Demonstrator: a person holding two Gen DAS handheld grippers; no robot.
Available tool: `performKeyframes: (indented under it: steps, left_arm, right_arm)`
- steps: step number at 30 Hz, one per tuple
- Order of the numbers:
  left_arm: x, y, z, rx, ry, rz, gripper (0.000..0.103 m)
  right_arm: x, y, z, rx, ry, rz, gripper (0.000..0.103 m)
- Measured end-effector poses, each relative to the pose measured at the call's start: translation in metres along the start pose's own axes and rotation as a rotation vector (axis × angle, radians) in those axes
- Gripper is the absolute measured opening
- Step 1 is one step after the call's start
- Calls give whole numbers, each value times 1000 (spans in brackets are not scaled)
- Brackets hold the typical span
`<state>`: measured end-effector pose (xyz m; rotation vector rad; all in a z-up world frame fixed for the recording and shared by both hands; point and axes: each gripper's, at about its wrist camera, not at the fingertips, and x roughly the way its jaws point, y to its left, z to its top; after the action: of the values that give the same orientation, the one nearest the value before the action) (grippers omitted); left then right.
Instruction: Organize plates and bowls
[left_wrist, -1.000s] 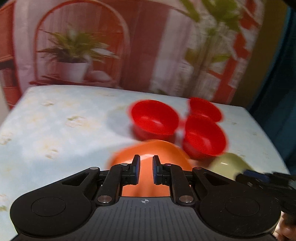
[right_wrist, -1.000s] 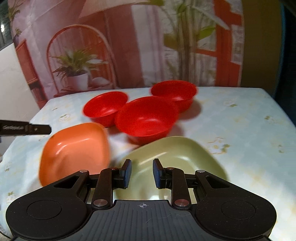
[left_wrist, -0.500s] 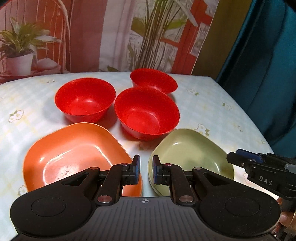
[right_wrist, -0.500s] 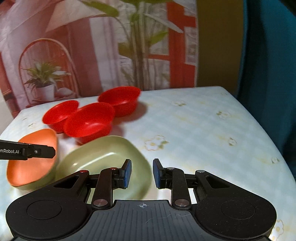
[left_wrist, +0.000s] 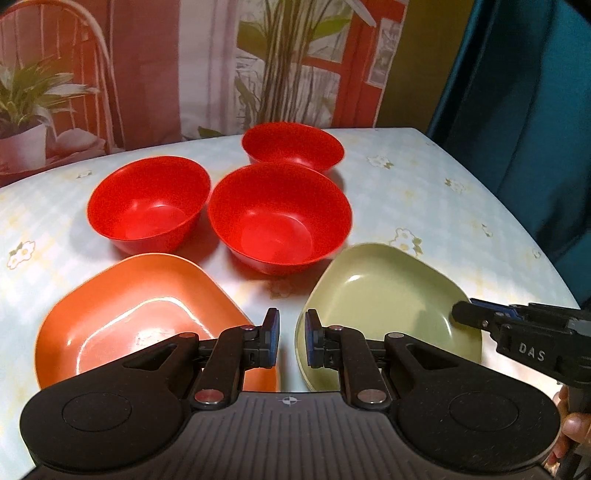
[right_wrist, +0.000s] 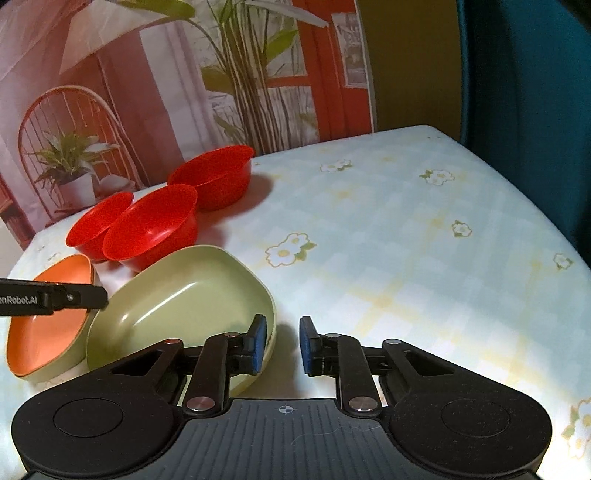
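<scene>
Three red bowls stand clustered at the back of the table. In front of them lie an orange plate on the left and a green plate on the right. My left gripper hovers over the gap between the two plates, shut with nothing in it. My right gripper is at the green plate's right rim. Its jaws are closing, with the rim beside the left finger and only tablecloth between the pads. The right gripper's tip also shows over that rim.
The table has a pale floral cloth, and its right half is bare. A teal curtain hangs past the right edge and a printed backdrop stands behind. A hand holds the right gripper's handle.
Both grippers swung to the right and sank a little. The left one went from over the orange plate to the gap between the plates. The right jaws narrowed at the green plate's rim.
</scene>
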<state>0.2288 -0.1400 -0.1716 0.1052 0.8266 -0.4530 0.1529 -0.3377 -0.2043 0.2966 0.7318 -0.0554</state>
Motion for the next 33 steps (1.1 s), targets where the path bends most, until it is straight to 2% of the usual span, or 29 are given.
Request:
performKeyframes:
  steps: [2,5,11,13,15,17,21,33]
  left_arm:
    - [-1,-3,-2,10,10,-6,18]
    - [-4,-5,-6,19,22,-25,30]
    - [-10,-7,-18,-3,41,-38,31]
    - [-10,-5,-20,-21,38,-35,30]
    - [-10,-3,-20,-32,27,-29,18]
    - [-11,-1,-19,-41,20,-45,13]
    - [-14,-4,-17,-34,3,-46,12]
    - [-39,8,-14,-43,-47,-58,12]
  right_arm:
    - [1,-2,-1,20,4,7,10]
    - [4,-6,-3,49,14,14,9]
    - [6,-7,-6,67,18,24,9]
    - [6,-7,-6,67,19,25,9]
    - [7,-6,-6,67,19,26,9]
    - [6,-7,-6,68,19,28,9]
    - [5,-4,-5,64,19,28,6]
    - [-16,3,5,127,19,80,6]
